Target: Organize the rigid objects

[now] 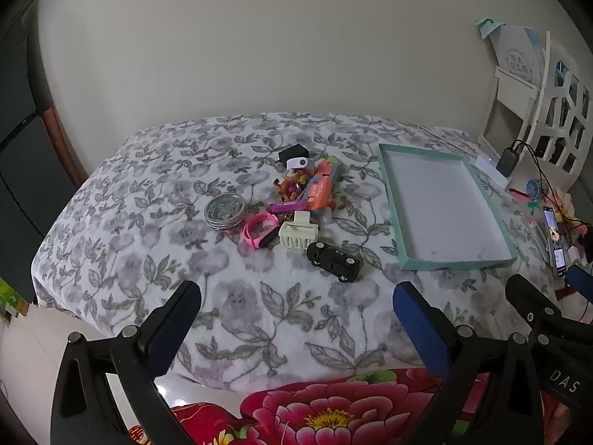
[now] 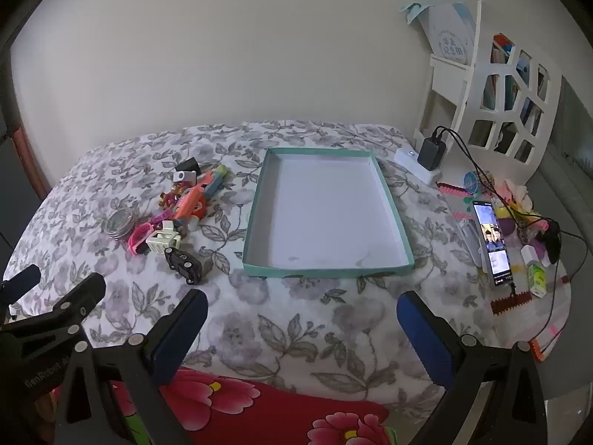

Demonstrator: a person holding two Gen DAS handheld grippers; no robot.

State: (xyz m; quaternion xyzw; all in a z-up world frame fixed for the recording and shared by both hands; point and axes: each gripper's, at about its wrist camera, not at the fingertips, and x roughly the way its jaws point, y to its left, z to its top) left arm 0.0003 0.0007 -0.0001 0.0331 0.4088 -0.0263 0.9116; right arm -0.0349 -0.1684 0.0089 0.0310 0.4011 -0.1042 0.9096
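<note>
Both grippers were hanging wide open over the near edge of the floral blanket [image 1: 155, 193], left gripper [image 1: 296, 311] and right gripper [image 2: 302, 315] gripping nothing. The toys were piled left of the teal tray [image 2: 393, 207], which sat bare: black car [image 1: 333, 261] closest to me, tin [image 1: 225, 210] farthest left, pink band [image 1: 257, 233] and cream clip [image 1: 298, 235] between them.

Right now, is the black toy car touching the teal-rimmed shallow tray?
Apart. The left wrist view shows floral blanket between the black toy car and the teal-rimmed shallow tray.
</note>
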